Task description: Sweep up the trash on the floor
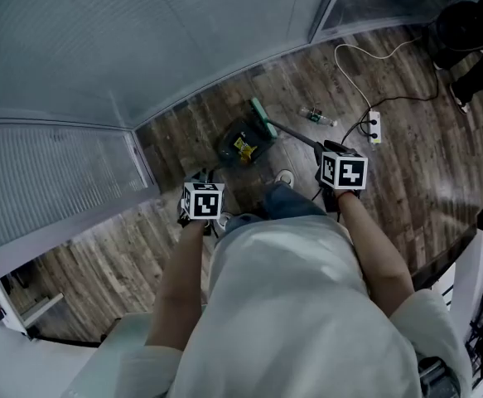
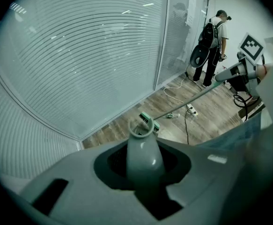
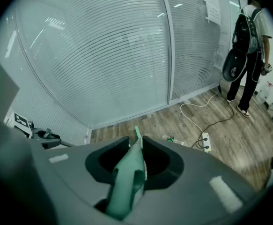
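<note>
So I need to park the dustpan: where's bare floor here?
Wide bare boards lie right of the power strip, and a narrower patch runs between the glass wall and the dustpan. It is crowded where the broom, the bottle and the power strip cluster.

White tee point(image 1: 307, 305); blue jeans point(image 1: 289, 202); L hand-held gripper point(image 1: 200, 181), R hand-held gripper point(image 1: 334, 152): b/w cubes point(image 1: 203, 201)

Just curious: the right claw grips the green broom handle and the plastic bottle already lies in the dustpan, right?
Not quite. The right claw grips the green broom handle, but the plastic bottle lies on the floor, apart from the dustpan; the head view shows it.
</note>
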The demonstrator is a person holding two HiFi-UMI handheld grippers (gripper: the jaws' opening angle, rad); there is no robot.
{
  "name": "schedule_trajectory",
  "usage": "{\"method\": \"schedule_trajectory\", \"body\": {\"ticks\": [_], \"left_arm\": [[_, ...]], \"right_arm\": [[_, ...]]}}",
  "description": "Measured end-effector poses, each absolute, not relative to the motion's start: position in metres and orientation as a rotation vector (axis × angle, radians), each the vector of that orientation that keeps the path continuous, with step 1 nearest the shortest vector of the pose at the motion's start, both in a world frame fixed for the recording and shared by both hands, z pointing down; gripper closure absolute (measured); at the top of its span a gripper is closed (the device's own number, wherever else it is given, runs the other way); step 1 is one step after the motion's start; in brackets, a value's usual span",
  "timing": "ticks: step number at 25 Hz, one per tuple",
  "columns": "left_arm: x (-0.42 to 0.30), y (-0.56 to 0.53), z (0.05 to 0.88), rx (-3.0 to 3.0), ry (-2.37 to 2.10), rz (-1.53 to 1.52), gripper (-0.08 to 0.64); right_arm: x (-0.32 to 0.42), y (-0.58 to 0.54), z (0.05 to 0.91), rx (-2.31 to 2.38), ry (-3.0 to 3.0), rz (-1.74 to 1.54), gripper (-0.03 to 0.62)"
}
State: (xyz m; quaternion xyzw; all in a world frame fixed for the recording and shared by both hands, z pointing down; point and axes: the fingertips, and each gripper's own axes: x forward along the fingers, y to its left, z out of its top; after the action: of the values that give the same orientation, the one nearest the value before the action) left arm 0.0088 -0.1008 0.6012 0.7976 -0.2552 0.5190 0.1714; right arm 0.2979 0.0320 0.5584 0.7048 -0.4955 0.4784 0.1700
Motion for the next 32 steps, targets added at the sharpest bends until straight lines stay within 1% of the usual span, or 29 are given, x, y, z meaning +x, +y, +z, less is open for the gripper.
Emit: {"method": "schedule_trajectory", "body": {"ticks": [19, 32], "left_arm": [[0.141, -0.076, 0.612, 2.366, -0.524, 1.562, 0.468], [0.209, -0.069, 0.621, 2.405, -0.383, 1.640, 0.468]], "right_arm": [[0.423, 0.111, 0.555, 2.248, -1.204, 1.478, 0.491], [0.502, 0.148, 0.545, 2.435, -1.037, 1.516, 0.491]]}}
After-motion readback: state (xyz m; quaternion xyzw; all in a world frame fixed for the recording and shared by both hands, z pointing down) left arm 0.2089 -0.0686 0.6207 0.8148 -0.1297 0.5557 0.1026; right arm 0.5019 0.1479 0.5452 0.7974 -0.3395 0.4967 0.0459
